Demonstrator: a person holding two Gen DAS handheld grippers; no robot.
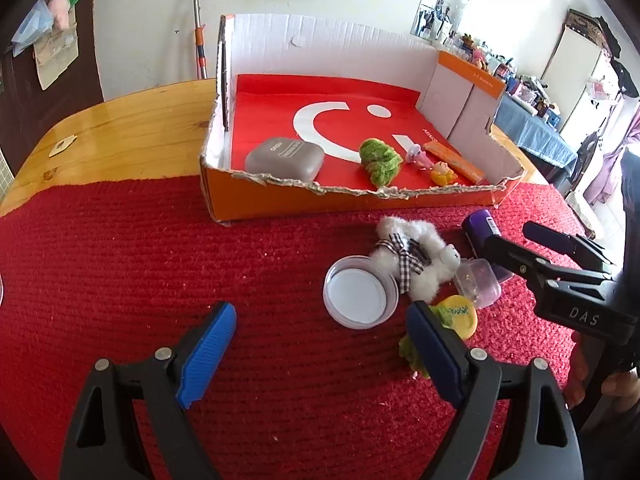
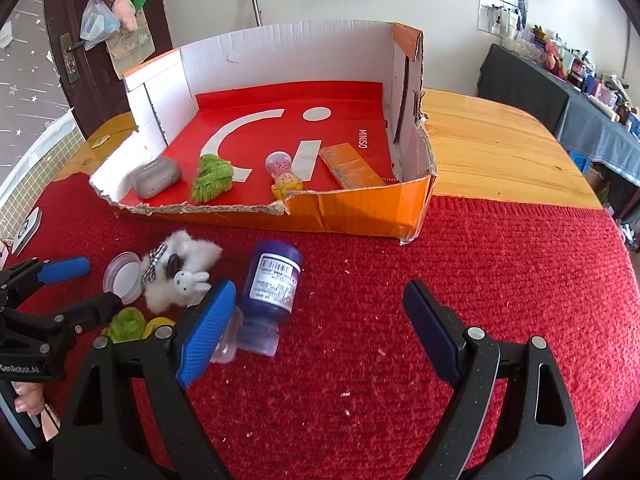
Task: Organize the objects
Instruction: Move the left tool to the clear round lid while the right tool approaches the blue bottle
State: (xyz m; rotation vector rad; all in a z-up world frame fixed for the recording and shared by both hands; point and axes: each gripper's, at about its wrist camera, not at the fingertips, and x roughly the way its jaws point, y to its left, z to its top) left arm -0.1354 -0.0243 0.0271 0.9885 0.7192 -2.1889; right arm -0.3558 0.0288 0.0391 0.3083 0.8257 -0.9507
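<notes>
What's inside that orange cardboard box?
Inside the orange box: a grey case, green fuzzy toy, pink-domed trinket, small yellow figure, orange packet. Its front wall hides the nearest floor strip.

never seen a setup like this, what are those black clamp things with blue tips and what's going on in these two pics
They are hand-held two-finger grippers, not a robot arm; a person holds one in each hand. Each carries a camera looking forward along its fingers, so one picture is from the left gripper and the other from the right gripper.

Both stand open and hold nothing.

On the red mat lie a fluffy white bunny toy, a white lid, a purple bottle on its side, and a yellow-and-green toy.

Behind them an orange cardboard box already holds a grey case, a green plush, two small figures and an orange packet.
</notes>
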